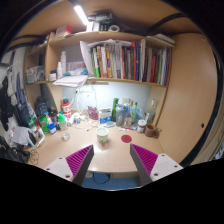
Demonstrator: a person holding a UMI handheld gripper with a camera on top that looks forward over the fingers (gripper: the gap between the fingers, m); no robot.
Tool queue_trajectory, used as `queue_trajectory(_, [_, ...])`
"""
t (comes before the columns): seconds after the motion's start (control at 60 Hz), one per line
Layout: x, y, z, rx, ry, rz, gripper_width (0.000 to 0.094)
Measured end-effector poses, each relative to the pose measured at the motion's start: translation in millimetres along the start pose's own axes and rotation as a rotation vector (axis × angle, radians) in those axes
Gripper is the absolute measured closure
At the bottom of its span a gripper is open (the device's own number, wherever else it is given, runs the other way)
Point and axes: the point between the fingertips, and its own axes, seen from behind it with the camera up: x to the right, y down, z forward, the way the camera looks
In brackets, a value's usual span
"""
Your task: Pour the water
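My gripper point(112, 162) is open and empty, held above the near edge of a light wooden desk point(112, 155). Its two fingers with purple pads point(80, 158) stand wide apart. Beyond the fingers, a small pale green cup point(102, 134) stands on the desk. Several bottles point(122, 113) stand in a row at the back of the desk, some clear and some green. A red round coaster point(125, 141) lies to the right of the cup.
A shelf of books point(125, 62) hangs above the desk. Clutter of jars, bottles and cables fills the desk's left side point(45, 120). A brown pot point(152, 130) stands at the right. A ceiling lamp point(80, 14) is lit. Blue floor shows below the desk edge.
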Motion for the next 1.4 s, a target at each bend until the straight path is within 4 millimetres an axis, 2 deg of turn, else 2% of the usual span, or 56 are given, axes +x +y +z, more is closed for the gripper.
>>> queue_trajectory(0.117, [-17, -7, -9, 0.015, 0.028, 0.006, 0.0103])
queue_trajectory(0.217, [-28, -8, -7, 0.021, 0.041, 0.004, 0.0106])
queue_trajectory(0.317, [-49, -6, 5, 0.048, 0.004, -0.006, 0.0103])
queue_trajectory(0.417, [-76, 6, 31, 0.075, -0.044, -0.022, 0.0104])
queue_trajectory(0.5, [-102, 27, 66, 0.069, -0.091, -0.043, 0.0103])
queue_trajectory(0.567, [-133, 39, 101, 0.089, -0.145, -0.062, 0.0101])
queue_trajectory(0.667, [-188, 50, 161, 0.143, -0.235, -0.095, 0.0099])
queue_trajectory(0.767, [-255, 59, 230, 0.176, -0.346, -0.089, 0.0100])
queue_trajectory(0.883, [-320, 60, 307, 0.197, -0.419, -0.069, 0.0102])
queue_trajectory(1.017, [-362, 54, 389, 0.220, -0.408, -0.044, 0.0103])
queue_trajectory(1.15, [-390, 51, 442, 0.216, -0.425, -0.016, 0.0105])
queue_trajectory(1.283, [-409, 32, 468, 0.273, -0.447, -0.009, 0.0116])
queue_trajectory(1.3, [-412, 31, 470, 0.274, -0.453, -0.014, 0.0133])
queue_trajectory(1.35, [-420, 35, 477, 0.257, -0.470, -0.038, 0.0420])
queue_trajectory(1.4, [-419, 35, 481, 0.255, -0.449, -0.046, 0.0448])
